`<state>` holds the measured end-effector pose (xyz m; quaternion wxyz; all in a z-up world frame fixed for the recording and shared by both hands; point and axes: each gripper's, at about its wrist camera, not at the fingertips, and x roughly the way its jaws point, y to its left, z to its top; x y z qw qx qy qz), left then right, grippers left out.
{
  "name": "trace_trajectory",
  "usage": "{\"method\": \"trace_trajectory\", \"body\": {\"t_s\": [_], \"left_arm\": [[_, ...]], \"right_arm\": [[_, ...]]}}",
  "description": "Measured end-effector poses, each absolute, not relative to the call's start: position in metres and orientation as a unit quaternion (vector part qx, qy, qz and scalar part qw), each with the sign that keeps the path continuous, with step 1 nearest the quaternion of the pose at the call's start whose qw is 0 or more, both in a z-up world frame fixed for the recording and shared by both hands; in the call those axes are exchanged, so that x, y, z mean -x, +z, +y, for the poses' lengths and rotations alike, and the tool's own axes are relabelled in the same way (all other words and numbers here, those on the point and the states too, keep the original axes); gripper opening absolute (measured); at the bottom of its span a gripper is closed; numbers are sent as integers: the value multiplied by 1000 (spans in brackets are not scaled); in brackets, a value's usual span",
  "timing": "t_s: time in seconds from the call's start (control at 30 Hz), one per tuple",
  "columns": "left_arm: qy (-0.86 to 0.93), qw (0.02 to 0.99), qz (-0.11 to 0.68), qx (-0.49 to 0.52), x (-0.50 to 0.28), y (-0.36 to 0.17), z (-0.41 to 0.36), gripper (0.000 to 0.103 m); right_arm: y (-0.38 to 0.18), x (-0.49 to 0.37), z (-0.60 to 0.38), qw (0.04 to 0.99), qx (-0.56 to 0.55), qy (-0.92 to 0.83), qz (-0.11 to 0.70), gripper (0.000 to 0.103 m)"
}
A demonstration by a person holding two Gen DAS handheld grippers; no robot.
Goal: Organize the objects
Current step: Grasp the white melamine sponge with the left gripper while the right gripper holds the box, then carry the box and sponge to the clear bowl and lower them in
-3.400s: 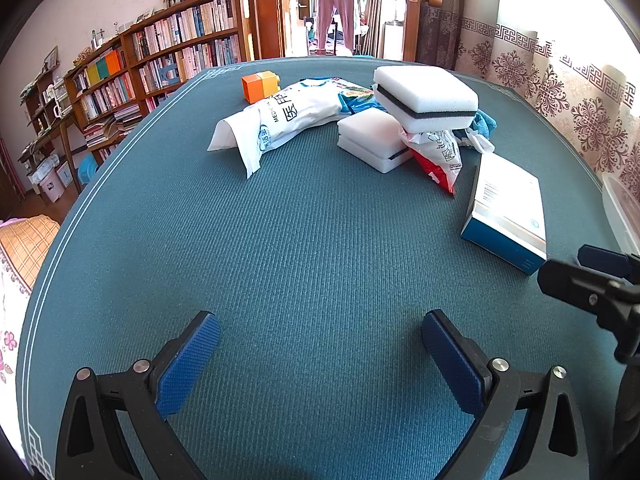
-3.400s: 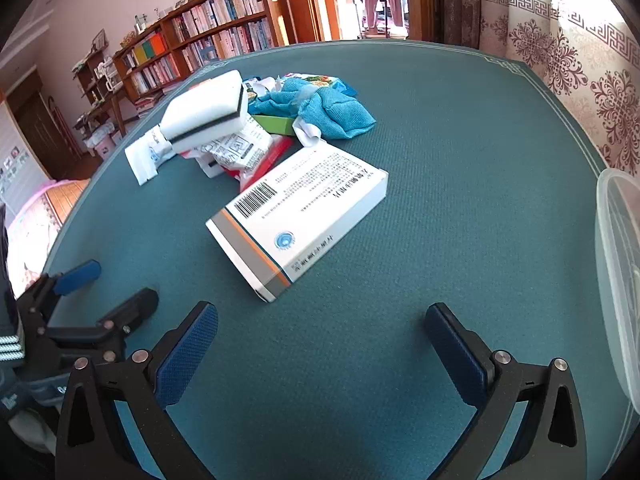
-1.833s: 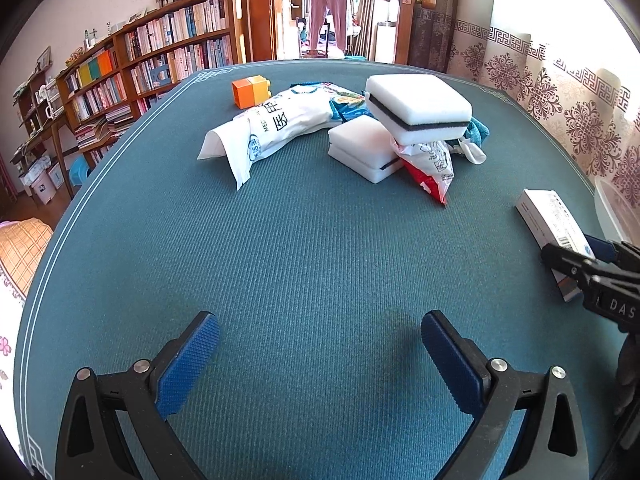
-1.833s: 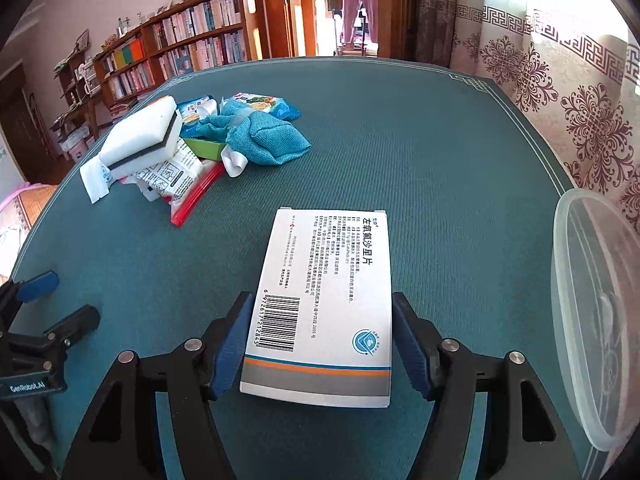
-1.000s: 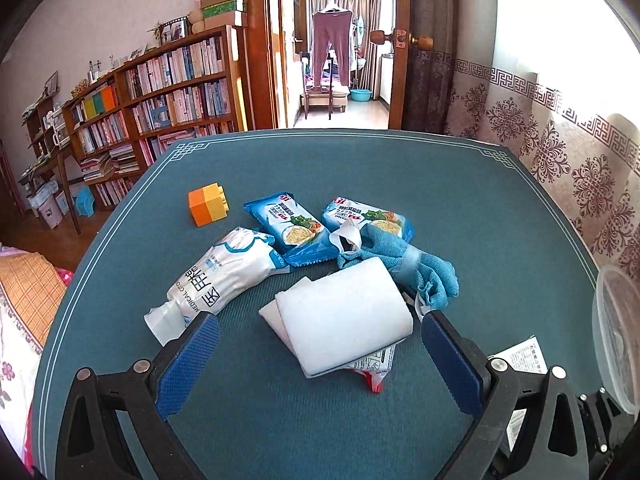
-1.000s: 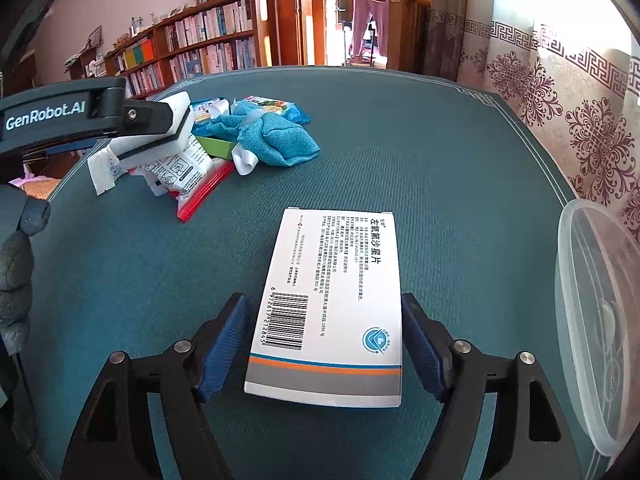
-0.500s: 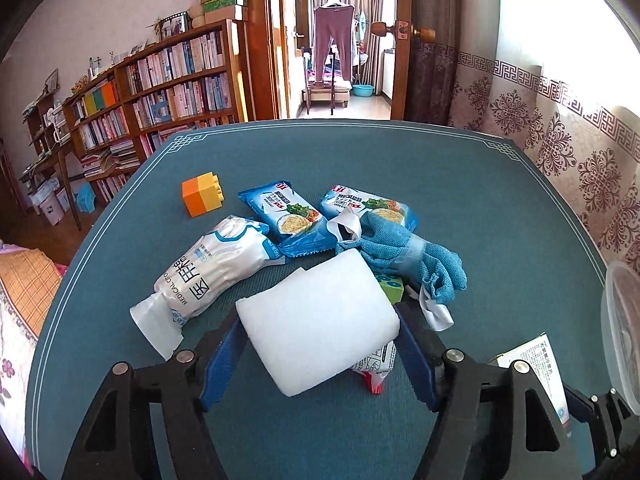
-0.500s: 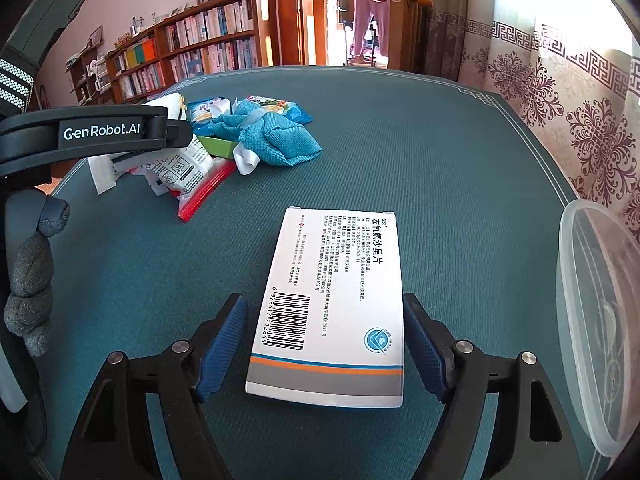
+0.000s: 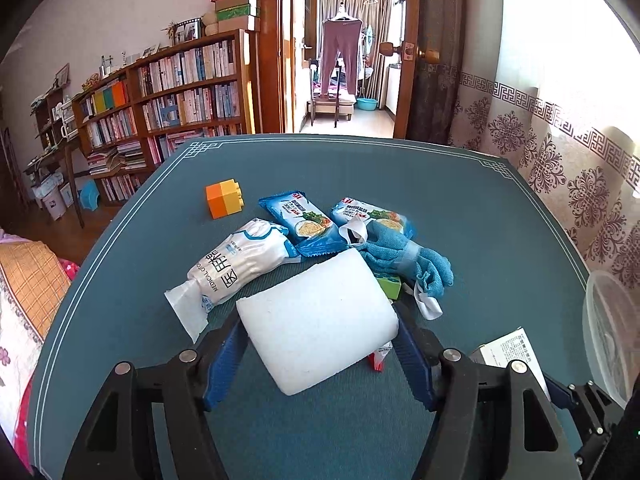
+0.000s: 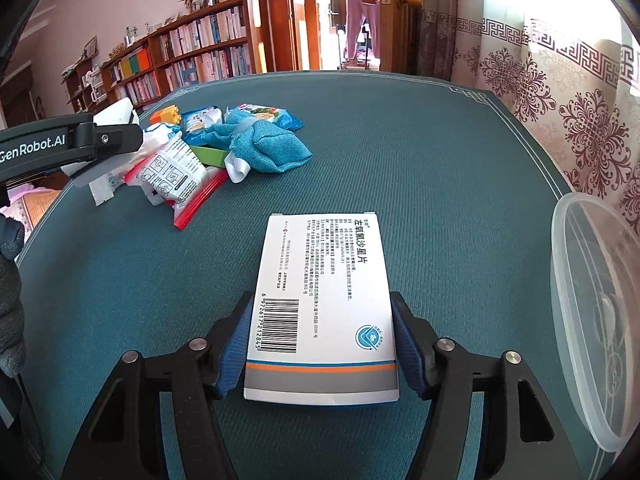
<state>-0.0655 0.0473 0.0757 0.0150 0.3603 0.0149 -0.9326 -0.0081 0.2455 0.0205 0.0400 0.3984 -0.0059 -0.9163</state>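
Clamping a sponge (image 9: 318, 322) – left gripper (image 9: 320, 356); right gripper (image 10: 320, 346) pinches medicine box (image 10: 322, 300) beside clear tub (image 10: 592, 312).

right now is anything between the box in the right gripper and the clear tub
Nothing visible. The box sits clamped in the right gripper, and only bare table lies between it and the tub at right.

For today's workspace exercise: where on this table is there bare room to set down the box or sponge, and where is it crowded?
Bare cloth lies between the medicine box and the clear plastic container, and across the far table beyond the blue cloth. The near-left cloth below the medical pack is also free. The pile around the snack packets is crowded.
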Motion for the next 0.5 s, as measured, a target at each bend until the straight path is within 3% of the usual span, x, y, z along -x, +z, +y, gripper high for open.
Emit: {"method": "trace_trajectory", "body": {"t_s": [0.5], "left_arm": [[-931,5,3,-364,53,77,60,72]], "right_arm": [[44,-5,260,58,-365,-928,-38,64]]}}
